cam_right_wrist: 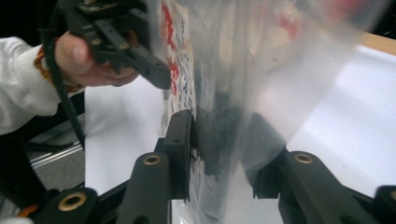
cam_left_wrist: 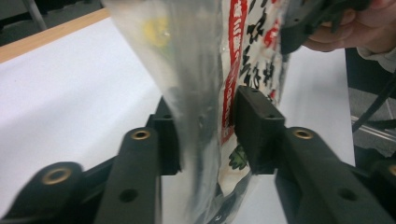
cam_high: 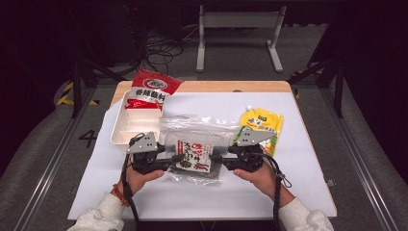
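- I am risking a slip: the clear seaweed packet [cam_high: 195, 150] is slick, crinkly film, so a loose pinch on either side could let it slide out and drop back onto the white surface [cam_high: 308, 192].
- My left fingers [cam_high: 179, 157], at the packet's 9 o'clock edge, are clamping the film, partly closed around it.
- My right fingers [cam_high: 215, 157], at its 3 o'clock edge, are grasping the other side, also partly closed.
- I am holding the packet between them at mid-surface.
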Available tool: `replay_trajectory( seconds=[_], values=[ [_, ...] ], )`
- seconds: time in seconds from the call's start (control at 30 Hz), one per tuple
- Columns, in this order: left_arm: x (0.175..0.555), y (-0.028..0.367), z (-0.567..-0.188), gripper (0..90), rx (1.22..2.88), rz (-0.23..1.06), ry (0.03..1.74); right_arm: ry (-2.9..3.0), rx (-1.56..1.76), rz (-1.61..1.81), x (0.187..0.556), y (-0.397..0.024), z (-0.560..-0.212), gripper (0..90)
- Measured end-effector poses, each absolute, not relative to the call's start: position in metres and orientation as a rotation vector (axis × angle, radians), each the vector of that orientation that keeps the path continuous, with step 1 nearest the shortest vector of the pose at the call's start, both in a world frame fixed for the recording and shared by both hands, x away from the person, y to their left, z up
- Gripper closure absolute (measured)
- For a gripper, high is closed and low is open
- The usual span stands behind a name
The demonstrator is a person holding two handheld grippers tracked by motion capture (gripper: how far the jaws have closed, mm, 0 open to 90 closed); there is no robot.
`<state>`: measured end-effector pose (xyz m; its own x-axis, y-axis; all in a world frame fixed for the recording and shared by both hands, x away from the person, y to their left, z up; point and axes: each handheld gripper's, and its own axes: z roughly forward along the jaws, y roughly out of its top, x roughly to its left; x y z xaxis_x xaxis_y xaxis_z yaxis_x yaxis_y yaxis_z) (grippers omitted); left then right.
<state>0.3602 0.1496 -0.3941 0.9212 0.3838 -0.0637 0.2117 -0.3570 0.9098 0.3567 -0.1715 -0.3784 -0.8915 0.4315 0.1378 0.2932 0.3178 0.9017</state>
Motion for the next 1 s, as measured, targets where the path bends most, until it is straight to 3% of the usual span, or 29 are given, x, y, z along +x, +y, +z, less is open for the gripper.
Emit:
replay_trajectory(
  seconds=[0.23,0.37,0.43,0.67,0.7,0.73,0.87,1.0],
  values=[
    [0.351,0.143,-0.391,76.7,1.959,0.186,0.380,2.393,0.726,1.650,0.357,-0.175,-0.377,56.1],
    [0.349,0.143,-0.392,78.0,1.960,0.192,0.372,2.393,0.747,1.670,0.358,-0.178,-0.380,52.9],
    [0.349,0.143,-0.393,77.1,1.953,0.191,0.373,2.393,0.748,1.673,0.358,-0.179,-0.380,55.6],
    [0.353,0.144,-0.395,66.3,1.947,0.218,0.399,2.416,0.673,1.661,0.353,-0.177,-0.378,63.4],
    [0.353,0.144,-0.395,63.6,1.947,0.218,0.399,2.416,0.673,1.661,0.353,-0.177,-0.378,63.4],
    [0.354,0.144,-0.394,55.2,1.924,0.207,0.409,2.424,0.647,1.679,0.352,-0.177,-0.377,66.6],
    [0.357,0.151,-0.391,45.0,1.857,0.177,0.422,2.443,0.578,1.698,0.348,-0.175,-0.374,69.1],
    [0.357,0.151,-0.387,43.5,1.846,0.172,0.395,2.450,0.540,1.708,0.346,-0.173,-0.373,69.5]
  ],
)
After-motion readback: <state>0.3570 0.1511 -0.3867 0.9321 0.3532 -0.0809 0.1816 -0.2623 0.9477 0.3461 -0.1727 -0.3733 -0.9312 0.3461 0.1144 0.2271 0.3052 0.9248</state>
